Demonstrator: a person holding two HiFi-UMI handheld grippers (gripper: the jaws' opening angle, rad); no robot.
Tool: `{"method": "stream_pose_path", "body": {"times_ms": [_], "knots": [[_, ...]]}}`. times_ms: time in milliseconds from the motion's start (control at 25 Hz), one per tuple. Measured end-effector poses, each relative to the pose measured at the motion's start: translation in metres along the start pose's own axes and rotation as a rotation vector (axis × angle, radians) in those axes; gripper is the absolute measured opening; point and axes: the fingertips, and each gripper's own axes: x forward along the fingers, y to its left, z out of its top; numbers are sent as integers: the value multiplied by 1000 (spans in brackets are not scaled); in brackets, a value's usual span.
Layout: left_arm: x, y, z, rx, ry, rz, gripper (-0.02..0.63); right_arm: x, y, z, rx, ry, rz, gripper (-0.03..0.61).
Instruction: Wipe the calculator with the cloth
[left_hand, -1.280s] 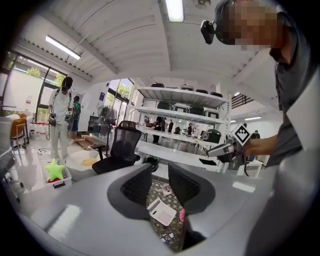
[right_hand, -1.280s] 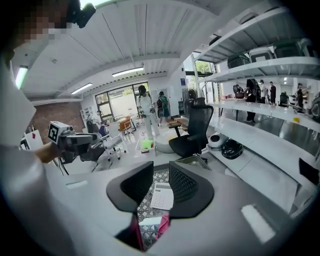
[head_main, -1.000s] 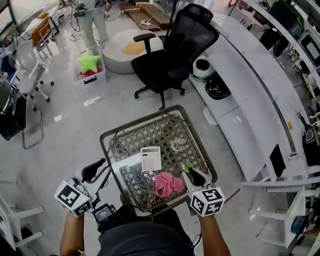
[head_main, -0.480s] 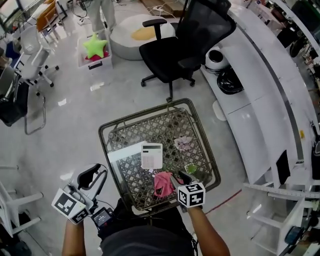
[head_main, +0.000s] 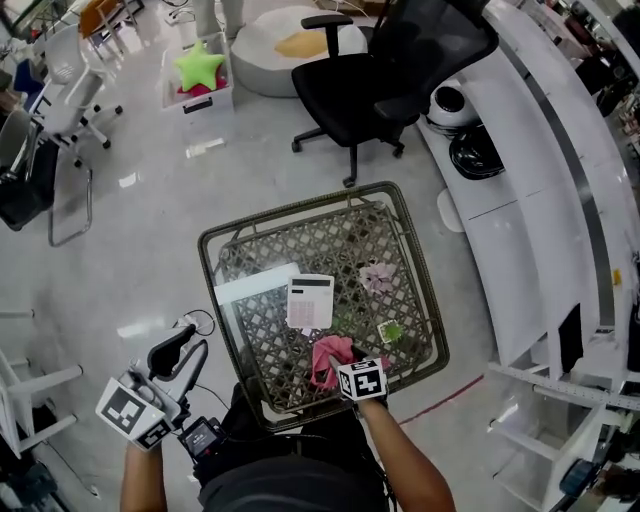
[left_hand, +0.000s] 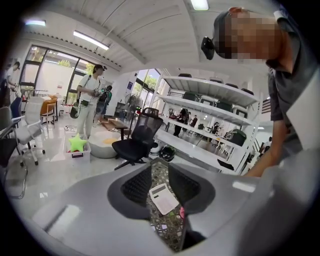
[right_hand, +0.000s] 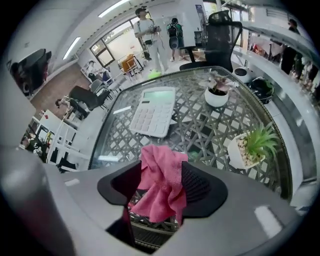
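- Right gripper (right_hand: 159, 192) pointed steeply down at the near edge of the glass-topped woven-lattice worktop (head_main: 330, 240). Its jaws had just been opening and stood wide apart, with the crumpled pink cloth (head_main: 328, 360) bunched between them, not yet clamped.
- Left gripper (left_hand: 160, 200) hung off the worktop, at 8 o'clock from the cloth. Jaws apart, nothing in them.
- The white flat calculator (head_main: 310, 301) lay face up at about 12 o'clock from the cloth, near it but apart, partly over a white sheet of paper (head_main: 250, 285).
- Risk: the jaws might close on one loose fold only, and the cloth could then slip out or trail mid-wipe.
- Risk: with the jaws this steep, they might strike the glass before gathering enough fabric.
- Risk: nothing held the calculator, so a wipe could push it across the paper or the glass.
- Risk: the small white pot with the green plant (right_hand: 248, 147) sat at 2 o'clock from the cloth, and a wide lift could knock it.
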Motion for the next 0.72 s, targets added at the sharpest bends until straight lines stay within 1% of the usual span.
{"method": "stream_pose_path", "body": {"times_ms": [120,400,520,640,680,720], "knots": [[-2,3,-4,-10,3,5,109,13,-6,-7,-37,32,-44,236],[-8,10,-11,-23,8,22,109,32,-19,-15,-121,87,-116,236],[-11,12,-13,-27,8,26,109,37,-22,-21,-158,90,-151,235],[-13,13,-14,-33,2,30,109,37,-23,-22,-172,77,-171,232],[-14,14,-14,-36,-1,32,109,36,-23,-22,-173,74,-178,220],[-15,15,-15,-39,-4,34,109,36,-24,-22,-173,73,-184,162]]}}
